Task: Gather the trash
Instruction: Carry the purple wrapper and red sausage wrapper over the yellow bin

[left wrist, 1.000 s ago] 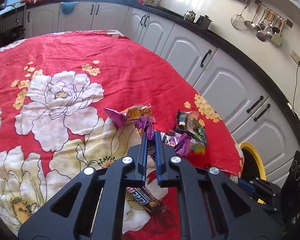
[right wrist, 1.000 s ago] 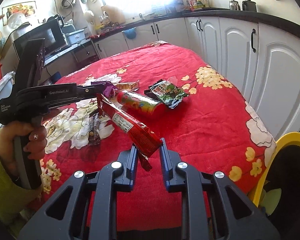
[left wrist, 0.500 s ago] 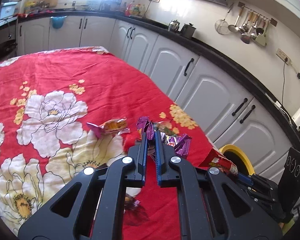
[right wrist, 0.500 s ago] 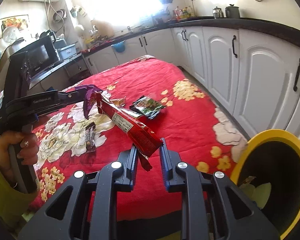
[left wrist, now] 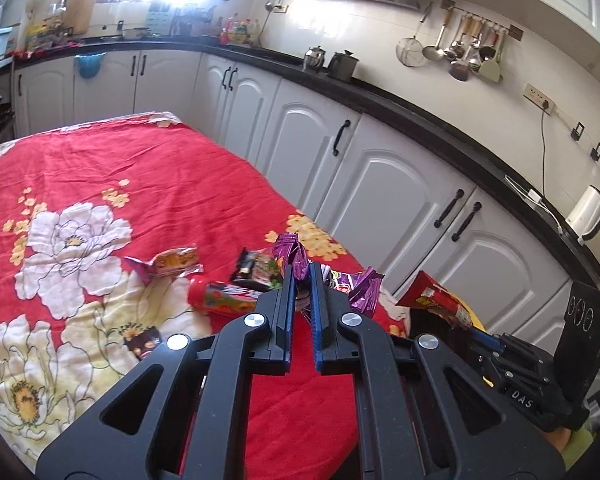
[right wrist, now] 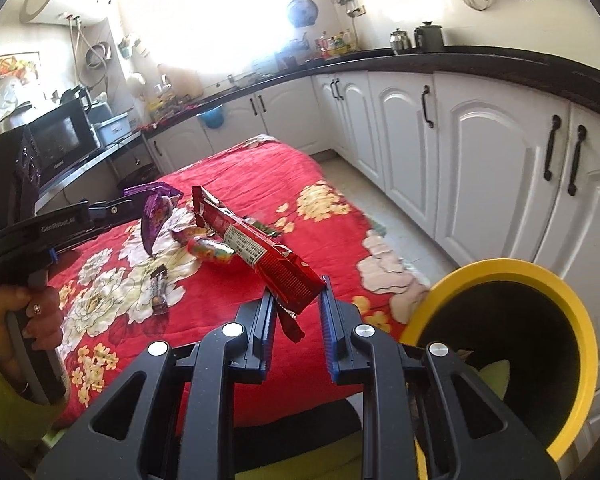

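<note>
My left gripper [left wrist: 300, 276] is shut on a crumpled purple wrapper [left wrist: 290, 250] and holds it above the red flowered tablecloth [left wrist: 140, 168]; the purple wrapper also shows in the right wrist view [right wrist: 154, 214]. My right gripper [right wrist: 296, 292] holds a long red snack packet [right wrist: 256, 248] by its end, its jaws a little apart around it, just left of the yellow-rimmed bin [right wrist: 508, 276]. The red packet also shows in the left wrist view [left wrist: 436, 296].
On the cloth lie a red-and-multicolour tube [left wrist: 220, 298], a dark green-printed packet [left wrist: 256, 270], an orange-pink wrapper [left wrist: 168, 262] and a dark chocolate bar wrapper [right wrist: 159, 288]. White cabinets [right wrist: 480, 152] with a black counter run along the right.
Both grippers have lifted and swung right toward the bin with their wrappers. The right gripper's jaws have widened slightly around the red packet, and the bin is closer.
</note>
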Demonstrator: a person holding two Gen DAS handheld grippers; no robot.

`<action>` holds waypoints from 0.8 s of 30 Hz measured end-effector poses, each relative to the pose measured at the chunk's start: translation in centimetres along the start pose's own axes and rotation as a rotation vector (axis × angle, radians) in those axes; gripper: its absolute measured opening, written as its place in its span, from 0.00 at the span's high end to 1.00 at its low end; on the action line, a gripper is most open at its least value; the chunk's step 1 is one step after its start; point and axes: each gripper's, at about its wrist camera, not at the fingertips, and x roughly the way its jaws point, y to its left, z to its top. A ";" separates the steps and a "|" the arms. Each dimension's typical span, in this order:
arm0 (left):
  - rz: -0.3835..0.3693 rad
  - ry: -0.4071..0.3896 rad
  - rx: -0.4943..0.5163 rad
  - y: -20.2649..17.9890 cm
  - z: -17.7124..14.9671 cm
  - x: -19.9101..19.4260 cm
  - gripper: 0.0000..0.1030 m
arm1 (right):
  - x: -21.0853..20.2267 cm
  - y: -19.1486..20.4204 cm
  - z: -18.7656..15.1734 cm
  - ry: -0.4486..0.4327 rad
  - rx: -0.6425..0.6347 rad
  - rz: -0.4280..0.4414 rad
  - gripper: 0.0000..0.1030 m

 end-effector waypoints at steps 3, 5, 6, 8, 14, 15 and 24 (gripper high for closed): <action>-0.009 -0.005 0.012 -0.8 0.1 0.0 0.97 | -0.7 -0.8 0.0 -0.010 0.012 -0.015 0.81; -0.013 -0.011 0.022 -1.4 0.0 0.0 0.97 | -1.1 -1.3 0.0 -0.019 0.019 -0.029 0.81; -0.016 -0.013 0.026 -1.8 0.0 0.0 0.97 | -1.5 -1.7 -0.1 -0.024 0.026 -0.037 0.81; -0.023 -0.017 0.036 -2.4 0.0 0.0 0.97 | -1.9 -2.3 -0.1 -0.031 0.031 -0.053 0.81; -0.047 -0.023 0.068 -4.6 -0.3 0.3 0.97 | -3.5 -4.4 -0.5 -0.056 0.067 -0.100 0.81; -0.051 -0.023 0.074 -4.9 -0.3 0.4 0.97 | -3.8 -4.8 -0.6 -0.061 0.074 -0.107 0.81; -0.091 -0.021 0.118 -8.1 -0.8 1.1 0.97 | -5.6 -7.6 -1.3 -0.084 0.122 -0.153 0.81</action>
